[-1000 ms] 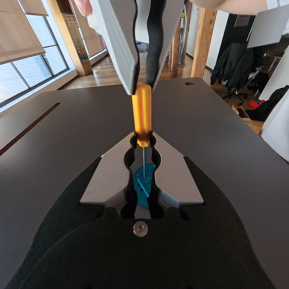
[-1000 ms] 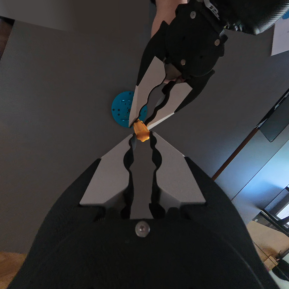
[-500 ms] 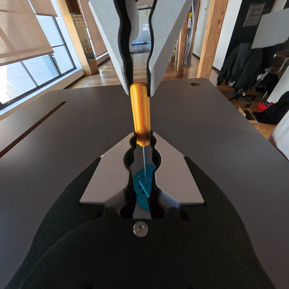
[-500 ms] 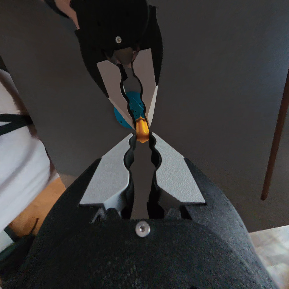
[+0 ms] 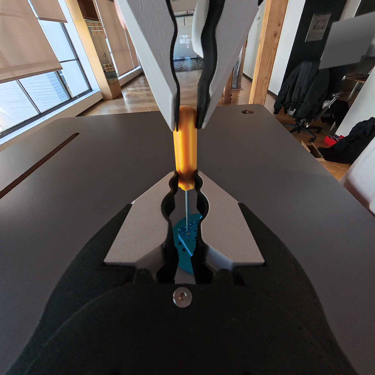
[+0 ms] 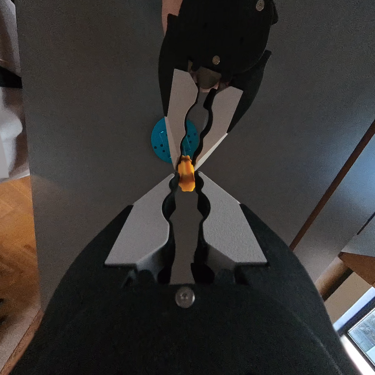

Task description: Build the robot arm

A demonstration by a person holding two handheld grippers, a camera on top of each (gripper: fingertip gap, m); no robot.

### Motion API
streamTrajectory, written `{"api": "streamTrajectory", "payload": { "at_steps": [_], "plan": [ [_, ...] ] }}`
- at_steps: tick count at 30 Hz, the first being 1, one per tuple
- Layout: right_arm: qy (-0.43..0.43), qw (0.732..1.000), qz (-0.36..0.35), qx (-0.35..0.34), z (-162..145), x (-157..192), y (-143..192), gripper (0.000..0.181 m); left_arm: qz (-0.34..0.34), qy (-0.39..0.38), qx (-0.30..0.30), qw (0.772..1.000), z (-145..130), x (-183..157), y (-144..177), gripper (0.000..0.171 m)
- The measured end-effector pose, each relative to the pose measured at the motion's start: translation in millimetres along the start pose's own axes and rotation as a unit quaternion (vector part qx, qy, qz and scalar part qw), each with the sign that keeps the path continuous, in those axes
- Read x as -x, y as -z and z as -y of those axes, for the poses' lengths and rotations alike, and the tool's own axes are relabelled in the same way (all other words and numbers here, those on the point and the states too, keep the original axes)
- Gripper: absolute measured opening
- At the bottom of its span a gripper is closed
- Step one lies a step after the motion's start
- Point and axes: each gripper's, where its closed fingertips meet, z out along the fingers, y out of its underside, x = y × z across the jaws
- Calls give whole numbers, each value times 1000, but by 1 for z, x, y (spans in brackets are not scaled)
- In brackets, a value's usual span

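Observation:
An orange-handled screwdriver (image 5: 185, 150) stands upright on the dark grey table (image 5: 81, 182). Its thin shaft (image 5: 187, 213) reaches down to a small blue bracket (image 5: 185, 241) lying on a blue perforated disc (image 5: 183, 257). My left gripper (image 5: 186, 178) is shut on the lower end of the handle. My right gripper (image 5: 186, 121) comes from above and is shut on the handle's top. In the right wrist view, looking straight down, my right gripper (image 6: 185, 178) pinches the handle (image 6: 185, 174), the left gripper (image 6: 184, 164) grips just beyond it, and the disc (image 6: 160, 140) lies beneath.
A long slot (image 5: 40, 160) runs along the table's left side and a cable hole (image 5: 247, 111) sits at its far right. Beyond are windows, wooden pillars (image 5: 261, 60), hung coats and an office chair (image 5: 304, 97). Wooden floor (image 6: 14, 233) shows past the table edge. One gripper's finger ends stand about 5 centimeters off the other's.
My right gripper has turned about the screwdriver's axis while holding the handle top, first one way and then partly back. The left gripper has kept its grip and the screwdriver stays upright on the bracket.

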Motion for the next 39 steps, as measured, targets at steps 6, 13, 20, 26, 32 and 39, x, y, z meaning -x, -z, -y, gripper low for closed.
{"api": "streamTrajectory", "payload": {
  "at_steps": [6,13,20,26,32,39],
  "plan": [
    [32,999,31,14,0,4,0,14,-1,-4,0,1000,0,-1,0,14],
    [54,998,32,-1,3,4,9,18,0,-3,-2,1000,0,-1,0,14],
    [60,998,3,21,2,-1,3,11,0,0,-5,1000,0,0,0,14],
    [57,998,-1,30,2,-3,5,21,-3,-2,-7,1000,0,-1,1,14],
    [20,999,19,20,-1,-2,5,24,-4,-4,-8,1000,1,-1,2,14],
    [-24,998,16,54,-5,-1,1,17,-7,0,-8,1000,1,-1,2,14]
  ]
}}
